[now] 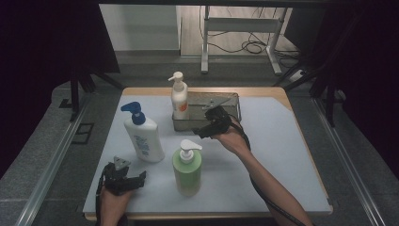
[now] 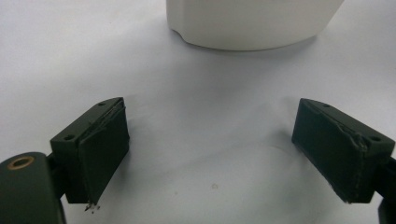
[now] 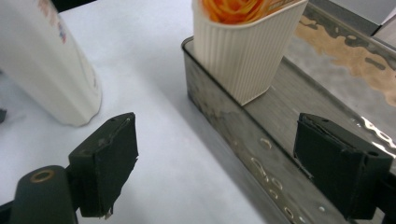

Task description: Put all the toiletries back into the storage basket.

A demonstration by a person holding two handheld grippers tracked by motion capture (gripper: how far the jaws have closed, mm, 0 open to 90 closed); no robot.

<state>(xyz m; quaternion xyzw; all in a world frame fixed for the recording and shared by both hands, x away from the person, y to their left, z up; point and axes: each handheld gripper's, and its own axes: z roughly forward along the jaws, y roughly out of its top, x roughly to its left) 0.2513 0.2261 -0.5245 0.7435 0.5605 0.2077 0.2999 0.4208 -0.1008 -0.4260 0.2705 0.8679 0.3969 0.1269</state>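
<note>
Bottles are going into the tray, one by one, it seems, and one is in so far. At 7 o'clock on the table, the left gripper [image 1: 136, 179] rests low with its jaws wide apart and nothing between them. It looks at the bottom of the blue bottle [image 1: 142, 135], which stands just ahead of it at 10 o'clock. Next comes the green bottle [image 1: 187, 165], standing near 6 o'clock and not yet touched. The orange bottle [image 1: 179, 98] stands at 12 o'clock, inside the left end of the tray [image 1: 230, 123]. The right gripper [image 1: 205, 130] is at the tray's near wall, close to that bottle. Its jaws are wide too, and they hold nothing, so I think it has let the orange bottle go. The next move is likely to grab the green or the blue bottle. Jaws must go around the body, squeeze firmly, then lift it straight up and over the tray wall without bumping the orange one.
</note>
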